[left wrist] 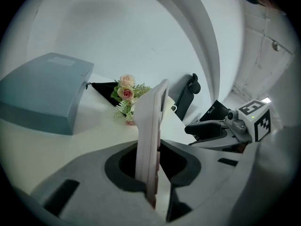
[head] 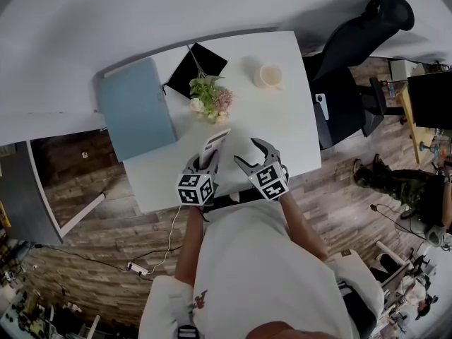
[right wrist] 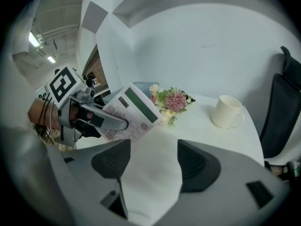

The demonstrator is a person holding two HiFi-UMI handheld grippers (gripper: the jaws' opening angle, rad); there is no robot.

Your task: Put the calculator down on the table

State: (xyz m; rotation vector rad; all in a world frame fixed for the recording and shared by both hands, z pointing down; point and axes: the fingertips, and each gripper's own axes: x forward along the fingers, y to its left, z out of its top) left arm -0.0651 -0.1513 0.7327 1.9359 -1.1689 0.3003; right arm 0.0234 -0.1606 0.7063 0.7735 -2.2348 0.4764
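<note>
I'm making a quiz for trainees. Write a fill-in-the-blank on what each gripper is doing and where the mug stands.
The jaws of the left gripper are shut on the ____.
The jaws of the right gripper stand ____, with nothing between them.
In the head view, the white mug stands to the ____ of the flowers.
Missing words: calculator, open, right.

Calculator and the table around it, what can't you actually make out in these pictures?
- Calculator display reading and key print: too small and blurred in right gripper view; edge-on in left gripper view.
- Its lower end: covered by the left hand-held gripper, shut on it.
- Mug contents: seen side-on in right gripper view; too small in head view.
</note>
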